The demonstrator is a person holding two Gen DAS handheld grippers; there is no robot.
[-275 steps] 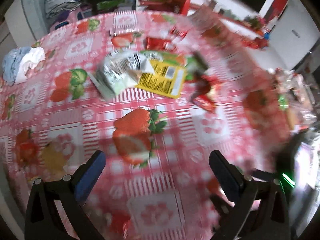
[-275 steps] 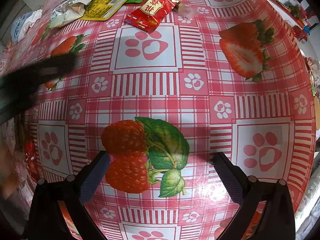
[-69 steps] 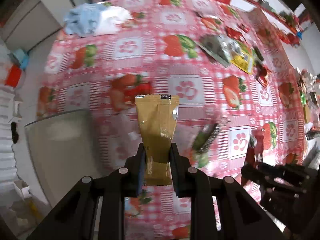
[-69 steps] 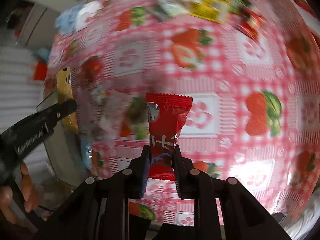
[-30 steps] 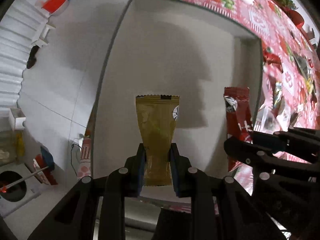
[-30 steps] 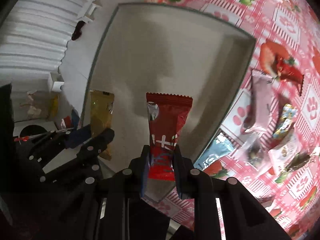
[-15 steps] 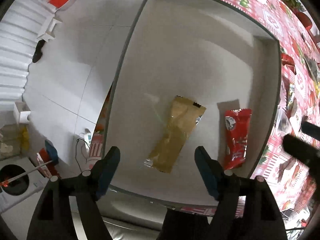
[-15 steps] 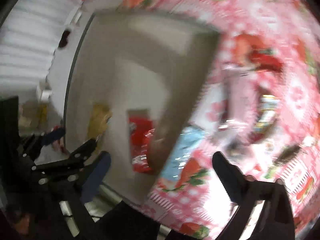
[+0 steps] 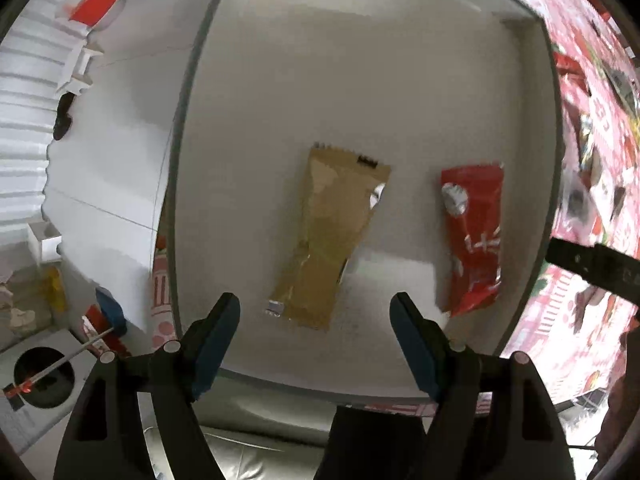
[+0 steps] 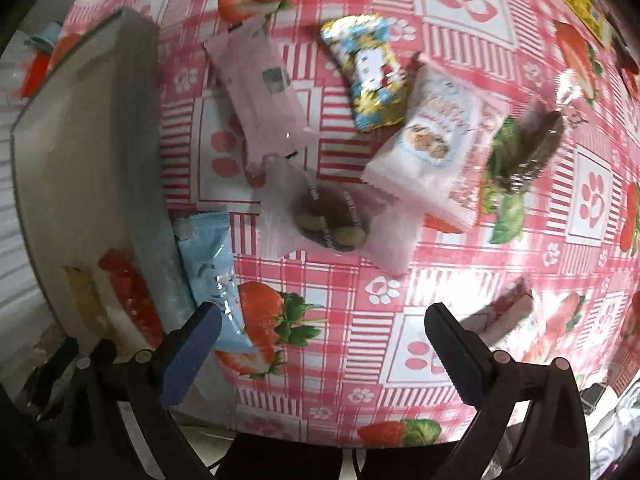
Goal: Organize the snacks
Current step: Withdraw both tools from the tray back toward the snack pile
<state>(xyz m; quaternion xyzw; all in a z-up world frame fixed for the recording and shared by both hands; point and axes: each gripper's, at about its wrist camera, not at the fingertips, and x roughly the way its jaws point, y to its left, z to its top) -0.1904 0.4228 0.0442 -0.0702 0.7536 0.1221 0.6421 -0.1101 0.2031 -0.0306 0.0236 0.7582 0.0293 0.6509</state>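
Now we are holding the left claw spread and empty over the grey tray, where 2 snacks are lying: a gold packet and a red packet, its white writing unreadable. Our right claw is hanging spread above the desk, facing a light blue packet touching the tray wall, a pink packet and a cartoon-printed packet.

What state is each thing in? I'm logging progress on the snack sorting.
Gold packet: lying flat in the tray, released.
Red packet: flat in the tray, beside the gold one, apart.
Tray: holds only those two.
Left gripper: jaws open, empty.
Right gripper: jaws open, empty.
Blue packet: on the tablecloth against the tray's wall.
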